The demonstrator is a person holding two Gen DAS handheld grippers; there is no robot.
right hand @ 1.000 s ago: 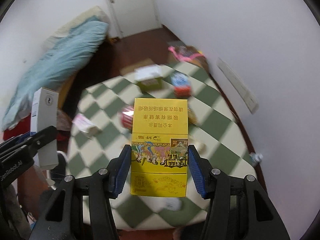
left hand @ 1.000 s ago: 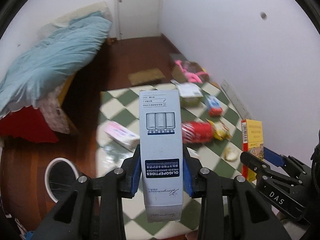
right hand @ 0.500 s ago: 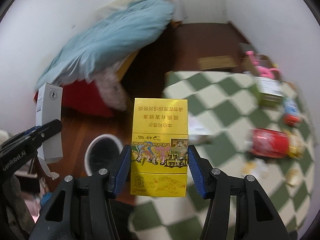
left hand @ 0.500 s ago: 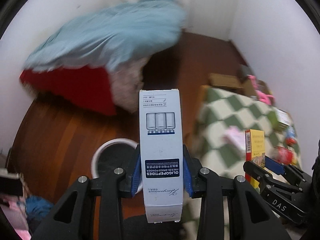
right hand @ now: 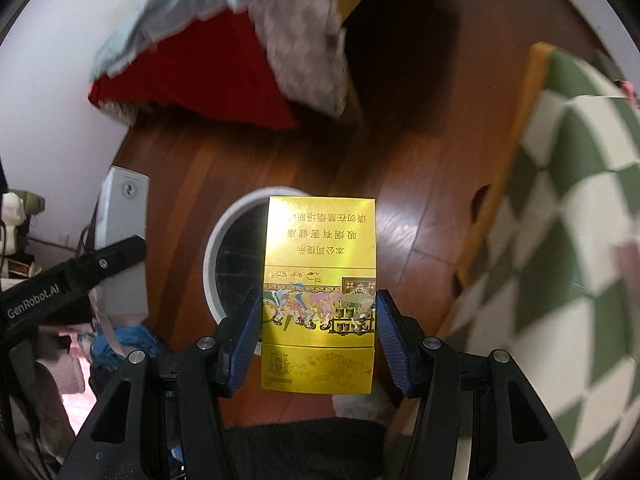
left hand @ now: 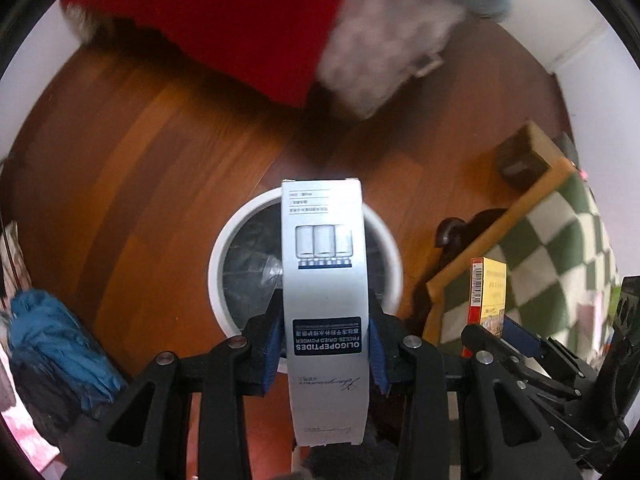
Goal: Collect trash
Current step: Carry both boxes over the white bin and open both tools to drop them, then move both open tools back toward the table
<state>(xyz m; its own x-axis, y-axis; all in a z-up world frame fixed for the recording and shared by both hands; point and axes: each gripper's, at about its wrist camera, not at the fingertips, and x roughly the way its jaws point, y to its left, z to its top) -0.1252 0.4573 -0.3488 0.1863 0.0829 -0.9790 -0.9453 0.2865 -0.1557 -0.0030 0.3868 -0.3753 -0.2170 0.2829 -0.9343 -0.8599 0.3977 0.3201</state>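
My left gripper is shut on a tall white carton with a dark blue label, held above a white round trash bin lined with a dark bag on the wooden floor. My right gripper is shut on a yellow cigarette box, held over the right side of the same bin. The yellow box also shows at the right of the left wrist view. The white carton and the left gripper's finger show at the left of the right wrist view.
A table with a green-and-white checked cloth stands to the right, its wooden edge close to the bin. A bed with red and light blue bedding lies beyond. Blue cloth and clutter sit on the floor at the left.
Both grippers have swung left and tilted down from the table toward the floor. The bin now sits directly under the held boxes. Both grips are unchanged.
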